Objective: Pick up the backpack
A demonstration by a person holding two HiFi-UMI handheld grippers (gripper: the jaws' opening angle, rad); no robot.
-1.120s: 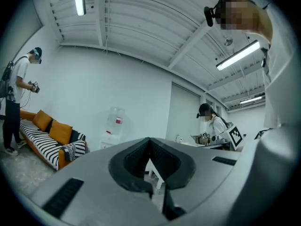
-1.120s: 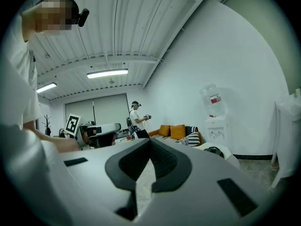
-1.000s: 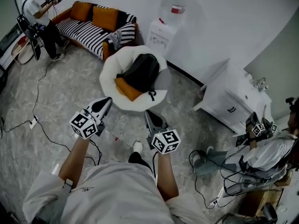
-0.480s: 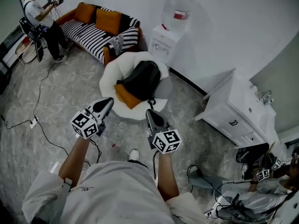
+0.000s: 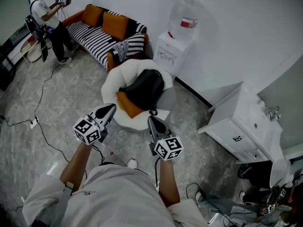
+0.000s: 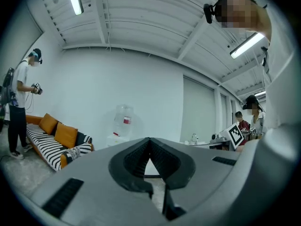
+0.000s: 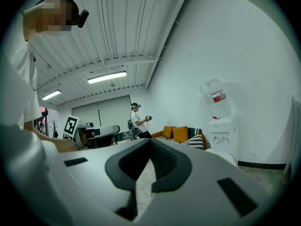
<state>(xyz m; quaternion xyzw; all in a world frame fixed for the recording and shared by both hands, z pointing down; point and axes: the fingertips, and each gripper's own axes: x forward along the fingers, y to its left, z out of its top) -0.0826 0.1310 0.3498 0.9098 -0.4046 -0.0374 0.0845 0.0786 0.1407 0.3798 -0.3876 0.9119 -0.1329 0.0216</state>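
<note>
White chair (image 5: 110, 79), backpack (image 5: 144, 86) on it, beyond right gripper (image 5: 152, 120)

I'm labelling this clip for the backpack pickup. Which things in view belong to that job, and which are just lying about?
Job in hand: backpack, lying in the round white chair; left gripper and right gripper, both shut, empty and short of it.

Lying about: orange cushion in the chair, striped sofa, water dispenser, white cabinet, floor cables.

No legible text, label or number anywhere
</note>
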